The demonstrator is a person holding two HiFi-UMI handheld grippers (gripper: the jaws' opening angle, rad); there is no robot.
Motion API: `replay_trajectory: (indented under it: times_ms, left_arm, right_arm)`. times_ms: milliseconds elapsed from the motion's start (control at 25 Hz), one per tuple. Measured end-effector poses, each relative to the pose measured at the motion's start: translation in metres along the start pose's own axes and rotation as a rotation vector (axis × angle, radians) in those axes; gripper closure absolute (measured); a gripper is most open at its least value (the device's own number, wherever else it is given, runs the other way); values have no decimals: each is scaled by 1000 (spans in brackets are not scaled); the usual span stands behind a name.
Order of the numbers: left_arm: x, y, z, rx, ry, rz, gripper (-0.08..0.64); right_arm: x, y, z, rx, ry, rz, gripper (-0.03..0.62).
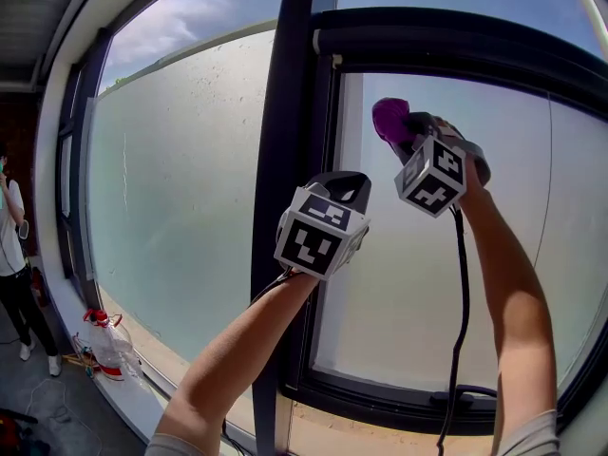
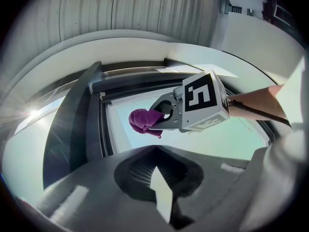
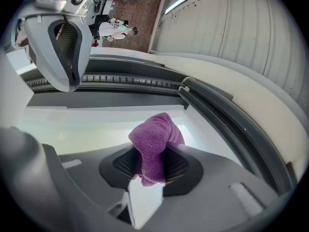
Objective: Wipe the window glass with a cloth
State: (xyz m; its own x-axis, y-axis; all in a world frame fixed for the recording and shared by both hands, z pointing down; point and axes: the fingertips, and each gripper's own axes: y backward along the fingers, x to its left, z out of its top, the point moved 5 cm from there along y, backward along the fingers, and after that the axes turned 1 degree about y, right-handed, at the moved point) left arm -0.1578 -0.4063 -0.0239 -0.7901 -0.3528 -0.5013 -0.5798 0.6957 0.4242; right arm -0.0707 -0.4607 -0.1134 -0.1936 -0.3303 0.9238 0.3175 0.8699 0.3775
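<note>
A purple cloth [image 1: 391,122] is pressed near the upper left corner of the right window pane [image 1: 427,283]. My right gripper [image 1: 404,136] is shut on it, and its own view shows the cloth [image 3: 154,139] bunched between the jaws, close to the glass [image 3: 96,122]. My left gripper [image 1: 347,186] hangs lower and to the left, beside the dark mullion. Its jaws stand closed with nothing in them. From the left gripper view, the right gripper [image 2: 161,117] and the cloth [image 2: 142,121] sit just ahead. The left gripper [image 3: 60,52] shows at the upper left of the right gripper view.
A thick dark mullion [image 1: 280,160] separates a large frosted left pane [image 1: 180,207] from the right one. A black cable [image 1: 463,302] hangs down from the right gripper. Plastic bottles [image 1: 109,345] lie by the low sill at left, and a person [image 1: 11,245] stands at the far left.
</note>
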Motion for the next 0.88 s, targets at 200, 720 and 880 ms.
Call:
replay_trajectory:
  times_ms: [200,720,880]
  left_arm:
    - [-17,12,-23,39,36,-5,560]
    - [-65,25,-95,203,84,-16,560]
    - [-78,36,-118,248,101,-13,560]
  right_arm:
    - [34,19,-7,-6,0,71,453]
    - [124,57,-21,-28,3,233,453]
    - [149,68,-21,-30,9,264,452]
